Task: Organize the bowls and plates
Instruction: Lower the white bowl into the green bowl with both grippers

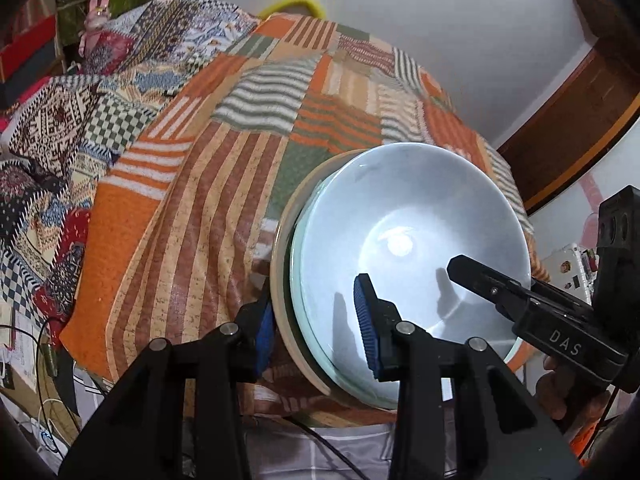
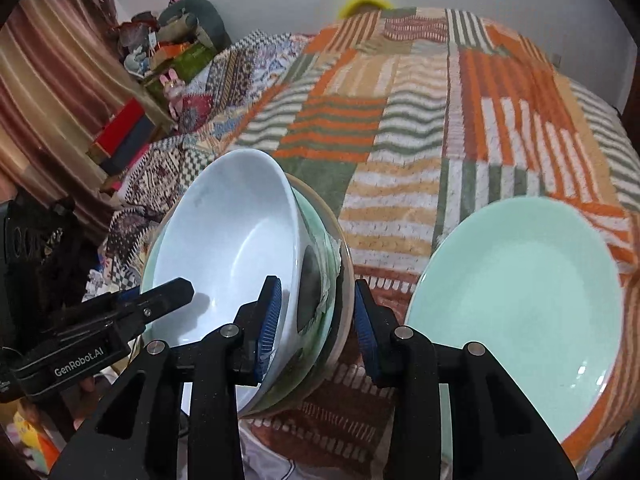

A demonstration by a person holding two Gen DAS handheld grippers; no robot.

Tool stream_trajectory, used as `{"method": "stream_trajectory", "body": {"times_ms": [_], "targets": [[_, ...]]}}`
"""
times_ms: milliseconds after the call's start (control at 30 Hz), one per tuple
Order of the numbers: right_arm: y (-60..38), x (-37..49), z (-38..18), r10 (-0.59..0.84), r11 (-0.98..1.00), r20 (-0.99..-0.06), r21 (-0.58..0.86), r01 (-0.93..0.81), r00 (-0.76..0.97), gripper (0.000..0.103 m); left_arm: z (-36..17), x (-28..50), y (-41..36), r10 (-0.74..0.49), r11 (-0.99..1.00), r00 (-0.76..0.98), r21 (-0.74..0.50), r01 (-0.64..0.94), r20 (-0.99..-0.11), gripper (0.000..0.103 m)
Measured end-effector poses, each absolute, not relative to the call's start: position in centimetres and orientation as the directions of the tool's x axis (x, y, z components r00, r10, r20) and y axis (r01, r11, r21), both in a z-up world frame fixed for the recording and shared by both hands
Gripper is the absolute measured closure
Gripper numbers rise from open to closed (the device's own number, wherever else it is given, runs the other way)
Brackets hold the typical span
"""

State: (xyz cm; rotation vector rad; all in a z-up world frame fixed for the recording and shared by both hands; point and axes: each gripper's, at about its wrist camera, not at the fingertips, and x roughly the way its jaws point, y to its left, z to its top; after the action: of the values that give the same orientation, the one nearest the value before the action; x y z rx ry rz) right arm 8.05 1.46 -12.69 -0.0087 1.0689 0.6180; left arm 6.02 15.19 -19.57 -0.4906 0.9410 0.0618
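Note:
A stack of nested bowls [image 1: 404,216] has a white bowl inside, a green one around it and a beige one outermost. My left gripper [image 1: 316,324] is shut across the stack's left rim, with one blue pad [image 1: 366,320] inside the white bowl and the other against the beige wall. My right gripper [image 2: 318,324] is shut across the opposite wall of the bowl stack [image 2: 228,232] in the same way. The stack looks tilted and sits just above the bedcover. Each view shows the other gripper's black finger inside the white bowl. A mint green plate [image 2: 520,300] lies on the cover to the right.
A patchwork orange, green and white bedcover [image 1: 224,168] spreads under everything. Boxes and clutter [image 2: 132,136] stand along the left side by a striped curtain. Cables [image 1: 48,400] lie on the floor at the lower left. A wooden door frame [image 1: 572,128] is at the right.

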Motion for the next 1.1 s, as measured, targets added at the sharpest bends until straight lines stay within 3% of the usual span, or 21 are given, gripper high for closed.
{"method": "stream_trajectory", "body": {"times_ms": [500,1100], "targets": [[-4.7,7.1,-8.0,0.478,0.858,-0.75,0.288,-0.425,0.457,0.07,-13.7,6.6,9.1,-0.202,0.918,0.666,-0.376,-0.127,-0.718,0.067],[-13.9,7.3,-8.3,0.398,0.916,-0.749,0.298,-0.268,0.53,0.07,-14.1,11.7,-0.2,-0.29,0.937,0.601,-0.348,0.021,-0.745,0.067]]}}
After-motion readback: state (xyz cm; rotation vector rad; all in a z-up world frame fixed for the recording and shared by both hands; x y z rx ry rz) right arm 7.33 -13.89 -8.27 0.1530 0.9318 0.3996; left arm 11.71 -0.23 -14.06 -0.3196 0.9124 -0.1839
